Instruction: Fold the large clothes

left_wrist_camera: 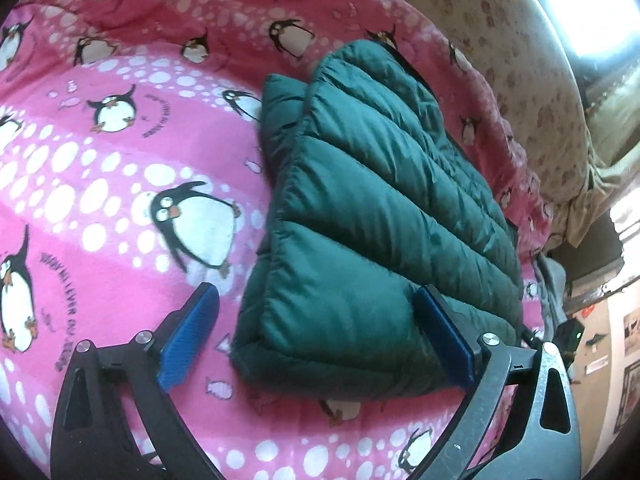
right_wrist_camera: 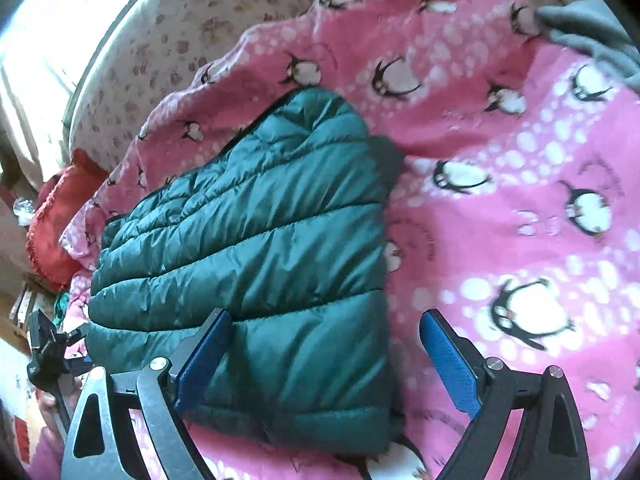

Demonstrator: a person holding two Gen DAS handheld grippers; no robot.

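Penguin blanket (left_wrist_camera: 120, 184) under folded green puffer jacket (left_wrist_camera: 372, 208); sleeves hidden; left claw (left_wrist_camera: 320, 336), right claw (right_wrist_camera: 324, 356) agape, empty.

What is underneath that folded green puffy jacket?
The green jacket lies on a pink penguin blanket, which shows on every side of it. Beyond that is a floral sheet. What is directly beneath the jacket is covered.

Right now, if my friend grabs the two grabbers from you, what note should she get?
Left gripper: open, holding nothing, near corner of the green puffer jacket between its jaws.
Right gripper: open, holding nothing, over the jacket's other near corner.
Jacket: folded into a compact bundle on the pink penguin blanket.
Done: the folding, by the look of it.
Left: maybe tidy the edges, or move the bundle aside.
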